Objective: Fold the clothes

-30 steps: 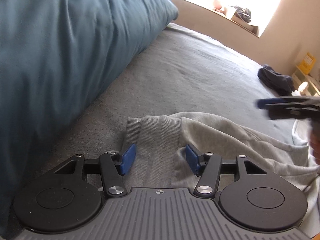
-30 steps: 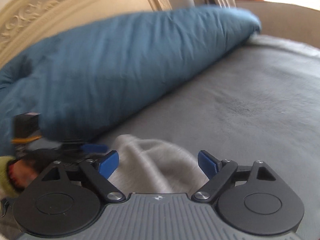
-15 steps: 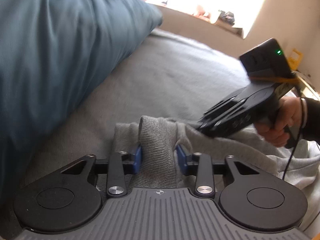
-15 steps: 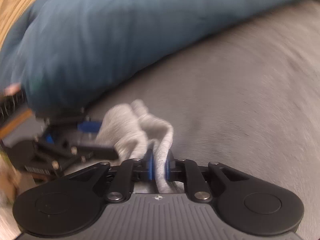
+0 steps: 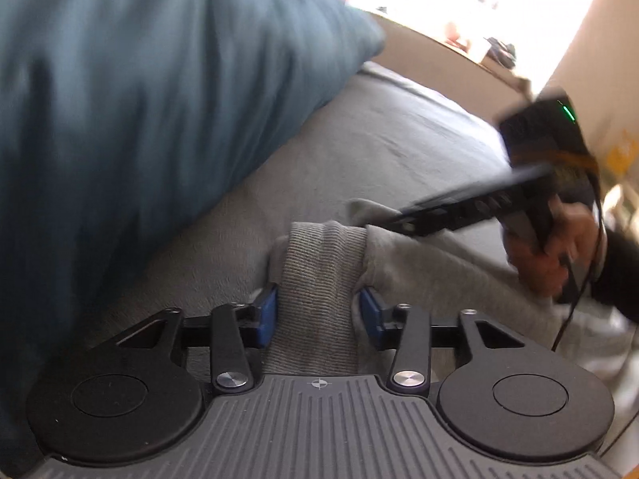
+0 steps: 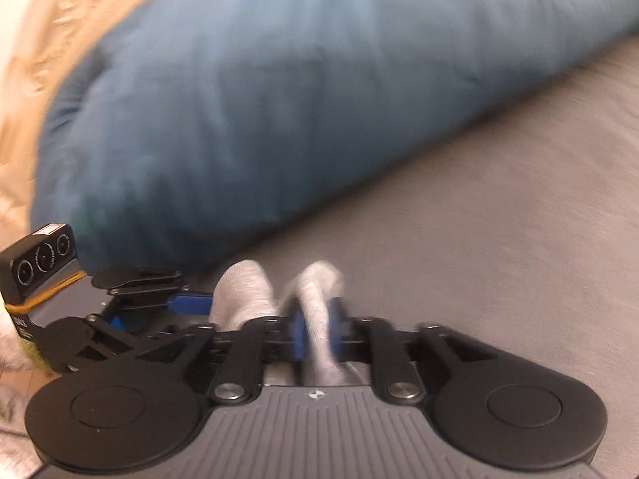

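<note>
A bed under a soft grey cover fills the room's foreground, a plump teal pillow against its carved cream headboard. A grey ribbed-knit sweatshirt lies bunched on it. The left tongs are opening around its ribbed band; the right tongs, narrowly parted and opening, still pinch a fold.

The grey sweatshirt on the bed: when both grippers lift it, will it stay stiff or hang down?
The grey sweatshirt will probably hang limp: it already bunches in soft folds on the bed. The ribbed band between the left gripper's opening jaws looks thick, so it may grip well. It is likely light.
</note>
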Available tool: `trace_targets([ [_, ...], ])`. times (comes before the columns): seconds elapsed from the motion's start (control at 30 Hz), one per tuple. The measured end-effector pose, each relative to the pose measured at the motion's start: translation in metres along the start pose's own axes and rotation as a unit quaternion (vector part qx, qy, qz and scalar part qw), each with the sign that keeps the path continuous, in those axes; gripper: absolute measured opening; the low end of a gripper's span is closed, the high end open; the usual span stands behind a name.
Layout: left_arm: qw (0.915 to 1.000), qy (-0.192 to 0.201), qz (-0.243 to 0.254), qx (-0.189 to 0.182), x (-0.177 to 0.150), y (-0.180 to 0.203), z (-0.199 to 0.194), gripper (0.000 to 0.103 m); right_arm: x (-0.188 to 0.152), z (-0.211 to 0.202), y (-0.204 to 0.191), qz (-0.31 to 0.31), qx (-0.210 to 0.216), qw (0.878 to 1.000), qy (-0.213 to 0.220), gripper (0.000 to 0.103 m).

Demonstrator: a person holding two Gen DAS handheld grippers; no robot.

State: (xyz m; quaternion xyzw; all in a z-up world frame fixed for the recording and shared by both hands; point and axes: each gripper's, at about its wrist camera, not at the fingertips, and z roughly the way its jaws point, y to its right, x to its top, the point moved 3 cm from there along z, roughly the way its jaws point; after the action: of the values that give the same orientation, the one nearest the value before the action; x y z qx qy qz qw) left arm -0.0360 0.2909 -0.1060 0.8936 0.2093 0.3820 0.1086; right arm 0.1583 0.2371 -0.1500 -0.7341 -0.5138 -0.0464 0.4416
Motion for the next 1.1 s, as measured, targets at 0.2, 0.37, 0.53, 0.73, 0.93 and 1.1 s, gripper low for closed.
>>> trace_targets([
  [0.2, 0.9989, -0.003, -0.043, -0.019, 0.003, -0.005, 0.006, 0.05, -0.004, -0.059, 0.002, 0.034, -0.034, 0.996, 0.074, 0.03],
  [0.37, 0.9971, -0.01, -0.07, -0.027, 0.006, -0.013, 0.006, 0.052, 0.015, -0.049, 0.009, 0.053, -0.019, 0.997, 0.06, 0.064],
  [0.53, 0.9999, 0.011, 0.007, 0.01, 0.0, 0.005, -0.008, 0.053, 0.044, 0.011, 0.015, 0.056, -0.019, 0.998, -0.032, 0.07],
  [0.73, 0.9951, 0.022, 0.09, 0.036, -0.01, 0.014, -0.011, 0.055, 0.056, 0.041, 0.0, 0.022, -0.014, 0.989, -0.148, 0.05],
  [0.93, 0.9922, 0.037, 0.111, 0.044, -0.018, 0.018, -0.014, 0.055, 0.041, 0.028, -0.001, 0.046, 0.073, 0.987, -0.134, 0.025],
  [1.1, 0.9875, 0.064, 0.12, 0.078, -0.029, 0.031, -0.044, 0.055, 0.041, 0.015, -0.032, 0.003, 0.173, 0.979, -0.108, 0.025],
])
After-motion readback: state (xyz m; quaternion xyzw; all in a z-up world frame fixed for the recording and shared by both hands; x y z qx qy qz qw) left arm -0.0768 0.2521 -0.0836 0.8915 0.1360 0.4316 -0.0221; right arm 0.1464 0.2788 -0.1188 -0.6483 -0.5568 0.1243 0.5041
